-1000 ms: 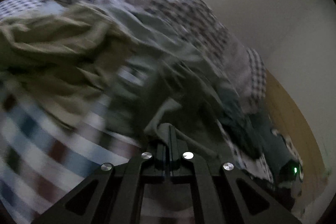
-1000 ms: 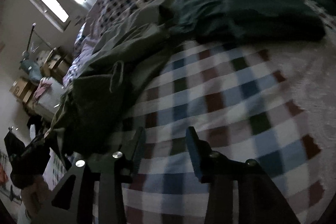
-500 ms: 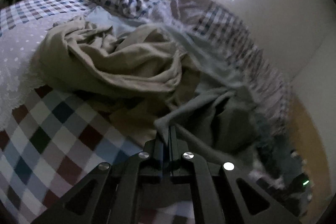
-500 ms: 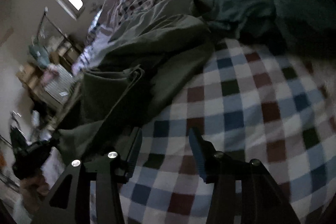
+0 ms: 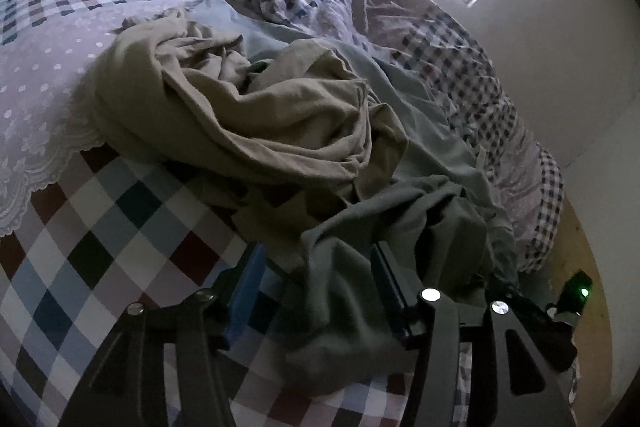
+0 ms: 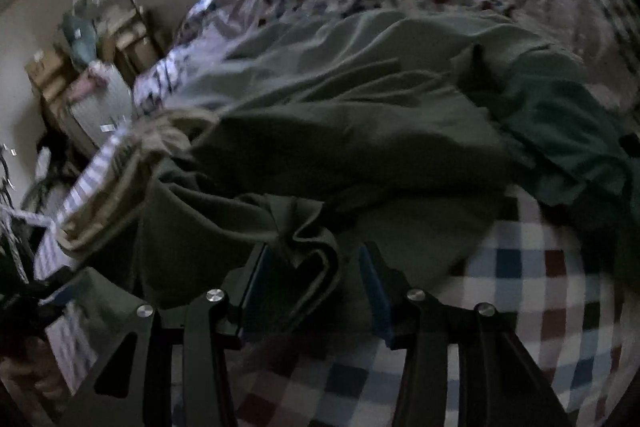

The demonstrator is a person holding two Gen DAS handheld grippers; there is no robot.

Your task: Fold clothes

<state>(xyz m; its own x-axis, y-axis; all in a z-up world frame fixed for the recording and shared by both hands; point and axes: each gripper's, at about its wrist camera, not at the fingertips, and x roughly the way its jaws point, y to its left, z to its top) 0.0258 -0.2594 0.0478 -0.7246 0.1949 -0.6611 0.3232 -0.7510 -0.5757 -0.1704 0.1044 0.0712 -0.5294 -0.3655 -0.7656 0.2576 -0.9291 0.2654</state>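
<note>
**Grey-green cloth between both pairs of jaws, gripped by neither**

Soft grey-green fabric — the garment (image 5: 400, 227) to be folded — is seen bunched on the checked bedspread (image 5: 120, 227), with one end lying directly between the fingers of the left gripper (image 5: 320, 291). The jaws of that gripper are opening; cloth sits in the gap, but the blue pads are not pressed on it, so the garment is taken as released there. From that end the cloth runs away toward one o'clock in the left wrist view. A crumpled beige garment (image 5: 260, 115) is heaped beyond it at about eleven o'clock, touching it.

In the right wrist view the same grey-green garment (image 6: 360, 115) fills the middle of the frame, and a pleated edge of it (image 6: 312, 251) hangs between the fingers of the right gripper (image 6: 316, 287). The jaws are held apart and no pinch on the fold is seen — an unclenched gripper with cloth inside its reach. The garment's long axis is judged to run from eight o'clock to two o'clock here, with a darker teal piece (image 6: 560, 123) at three o'clock.

The coming grasp is judged to turn on that pleated edge, which lies at twelve o'clock, just ahead of the right pads; the right hand appears the better placed
</note>
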